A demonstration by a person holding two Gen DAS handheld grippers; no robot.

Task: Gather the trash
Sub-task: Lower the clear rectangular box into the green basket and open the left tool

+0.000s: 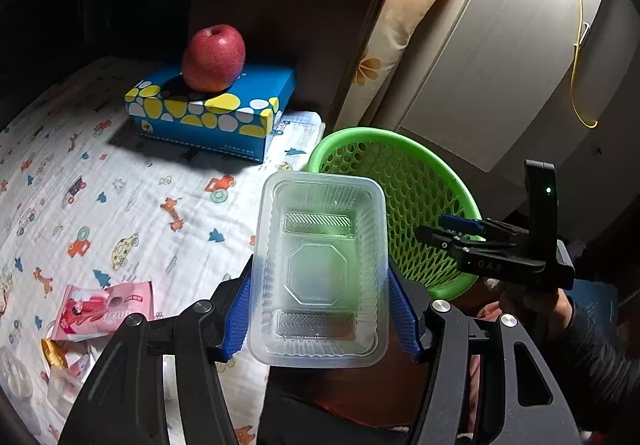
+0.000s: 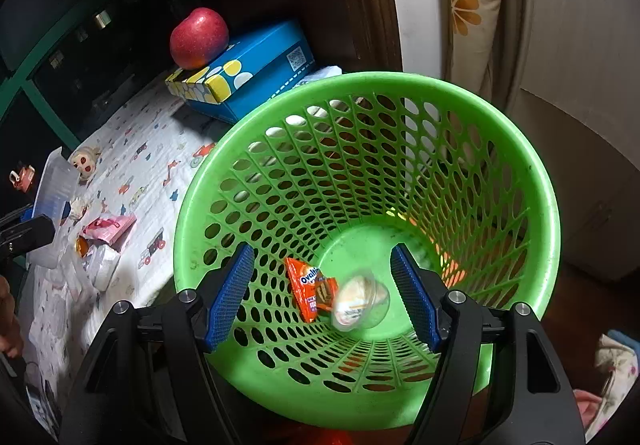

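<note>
Clenching the clear plastic tray (image 1: 318, 269), left claw (image 1: 320, 315) is needing to clear green wastebasket (image 1: 424, 213) rim before releasing, while right claw (image 2: 322, 295) is hanging released above it.

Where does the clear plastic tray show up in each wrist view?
Left wrist: clear plastic tray sits centre, clamped between the left gripper fingers.
Right wrist: its edge shows at far left.
Shared landmark: red apple on the blue tissue box.

home bedroom | cartoon-print sheet (image 1: 120, 205) | floral pillow (image 1: 400, 25) | wardrobe (image 1: 500, 45)
</note>
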